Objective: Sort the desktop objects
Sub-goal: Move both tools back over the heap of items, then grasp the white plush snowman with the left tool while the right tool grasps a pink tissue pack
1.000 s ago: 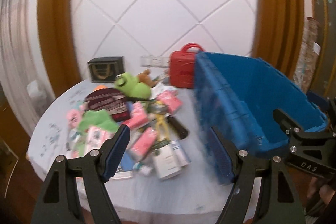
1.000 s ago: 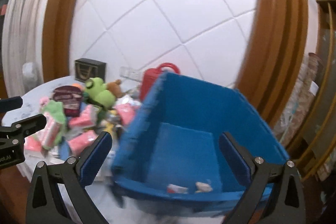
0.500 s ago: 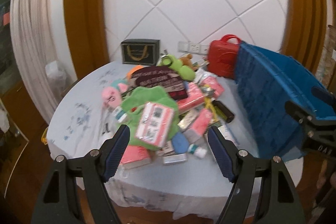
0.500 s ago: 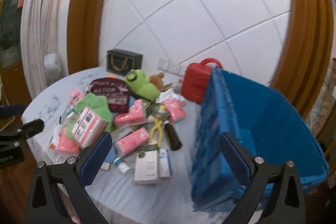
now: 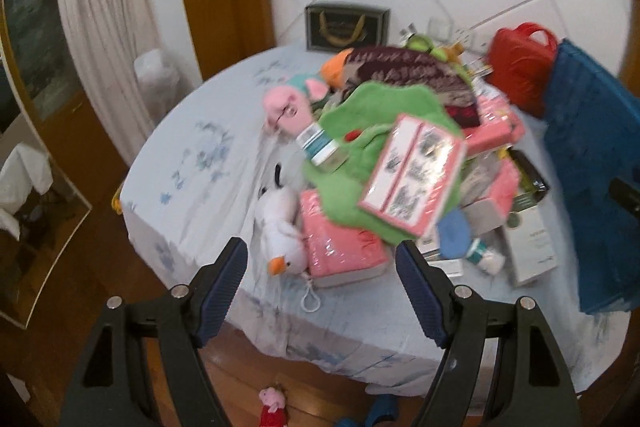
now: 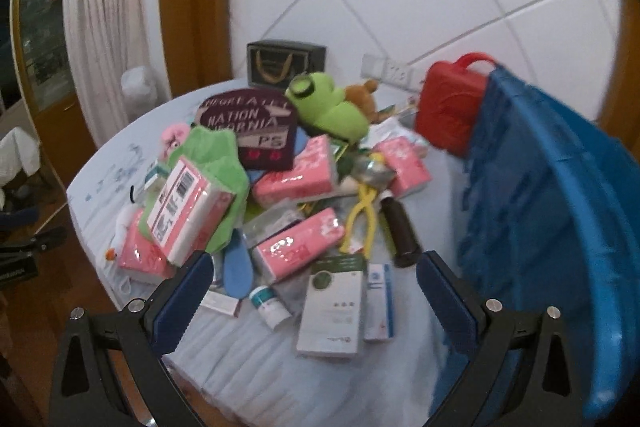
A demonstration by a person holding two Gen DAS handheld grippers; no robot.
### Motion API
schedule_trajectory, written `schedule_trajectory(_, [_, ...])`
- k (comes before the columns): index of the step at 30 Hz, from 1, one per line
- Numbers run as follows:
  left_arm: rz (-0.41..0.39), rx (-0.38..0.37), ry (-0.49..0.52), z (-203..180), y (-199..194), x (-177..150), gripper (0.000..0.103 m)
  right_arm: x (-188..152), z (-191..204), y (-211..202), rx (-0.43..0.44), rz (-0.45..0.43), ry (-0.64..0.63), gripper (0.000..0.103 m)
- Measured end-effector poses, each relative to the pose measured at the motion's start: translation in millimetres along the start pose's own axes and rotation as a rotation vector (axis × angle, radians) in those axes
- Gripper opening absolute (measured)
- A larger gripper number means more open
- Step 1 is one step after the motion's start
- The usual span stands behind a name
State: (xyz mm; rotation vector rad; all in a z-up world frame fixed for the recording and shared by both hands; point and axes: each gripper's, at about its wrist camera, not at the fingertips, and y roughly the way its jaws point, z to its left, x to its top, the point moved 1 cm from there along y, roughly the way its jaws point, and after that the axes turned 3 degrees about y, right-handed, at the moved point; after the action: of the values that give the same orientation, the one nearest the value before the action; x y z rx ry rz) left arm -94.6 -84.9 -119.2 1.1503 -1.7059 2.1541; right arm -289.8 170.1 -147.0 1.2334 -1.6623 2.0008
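A heap of objects lies on a round table with a pale blue cloth (image 5: 208, 163): pink tissue packs (image 6: 298, 247), a green cloth (image 5: 372, 111), a white plush duck (image 5: 282, 235), a maroon hat (image 6: 256, 127), a green plush toy (image 6: 328, 107), yellow pliers (image 6: 366, 211), white boxes (image 6: 334, 311). A blue crate (image 6: 556, 227) stands on the right. My left gripper (image 5: 320, 283) is open and empty above the table's near edge by the duck. My right gripper (image 6: 310, 291) is open and empty above the white boxes.
A red case (image 6: 452, 107) stands behind the crate, a dark gift box (image 6: 286, 63) at the wall. A small pink plush (image 5: 272, 403) lies on the wooden floor under the table edge. A white curtain (image 5: 104, 27) hangs at the left.
Both grippers have swung left, away from the blue crate and toward the heap, and moved closer to the table. Both stay open.
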Motion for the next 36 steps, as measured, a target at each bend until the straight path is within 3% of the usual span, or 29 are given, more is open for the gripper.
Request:
schedule_trajectory(7, [0.097, 0.024, -0.047, 14, 39, -7, 0.076, 4, 10, 42, 0.046, 0.066, 0.006, 0.103])
schedule_trajectory(12, [0.12, 0.031, -0.035, 31, 59, -6, 0.076, 7, 33, 52, 0.066, 0.074, 0.002, 0.103])
schedule_trajectory(22, [0.194, -0.082, -0.047, 87, 137, -1, 0.076, 3, 102, 91, 0.049, 0.155, 0.095, 0.103])
schedule_trajectory(27, [0.233, -0.073, -0.002, 92, 176, 12, 0.076, 10, 134, 124, 0.015, 0.191, 0.177, 0.103])
schedule_trajectory(36, [0.35, -0.197, 0.053, 95, 235, 12, 0.07, 20, 166, 177, -0.083, 0.236, 0.31, 0.103])
